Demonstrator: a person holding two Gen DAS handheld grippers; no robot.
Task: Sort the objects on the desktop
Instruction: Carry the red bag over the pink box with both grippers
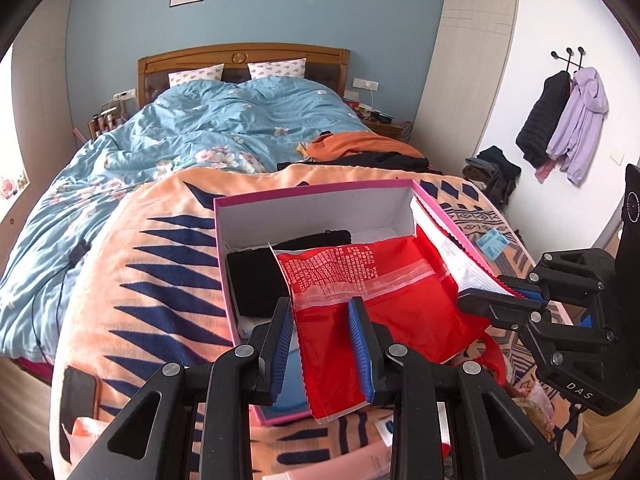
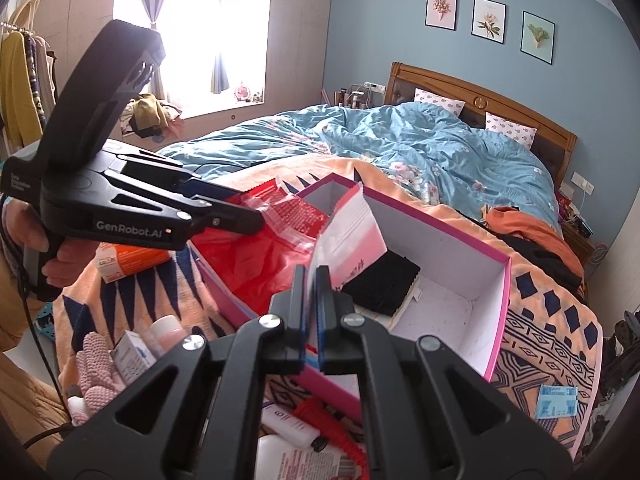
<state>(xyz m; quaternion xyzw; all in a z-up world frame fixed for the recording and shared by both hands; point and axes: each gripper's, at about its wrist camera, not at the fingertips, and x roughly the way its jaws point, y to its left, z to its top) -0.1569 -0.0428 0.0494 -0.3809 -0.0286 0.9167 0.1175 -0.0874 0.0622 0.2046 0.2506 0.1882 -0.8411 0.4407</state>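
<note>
A pink-rimmed cardboard box [image 1: 320, 191] with white inner walls lies open on the bed; it also shows in the right wrist view [image 2: 505, 300]. Inside lie a black folded cloth [image 1: 256, 280] and a red plastic bag [image 1: 384, 292] that hangs over the box's near edge. My left gripper [image 1: 320, 312] is open just above the red bag, its jaws apart. My right gripper [image 2: 310, 280] is shut on a white-and-pink zip pouch [image 2: 352, 236], held upright over the box's right wall [image 1: 448, 244]. The right gripper shows in the left wrist view [image 1: 516, 292].
The box rests on an orange and navy blanket [image 1: 140, 264] over a blue floral duvet [image 1: 220, 128]. Bottles, tubes, a pink glove [image 2: 96, 368] and an orange carton [image 2: 128, 260] lie near the box. A blue packet [image 2: 556, 400] lies at the right. A dark phone [image 1: 78, 392] lies near the blanket's edge.
</note>
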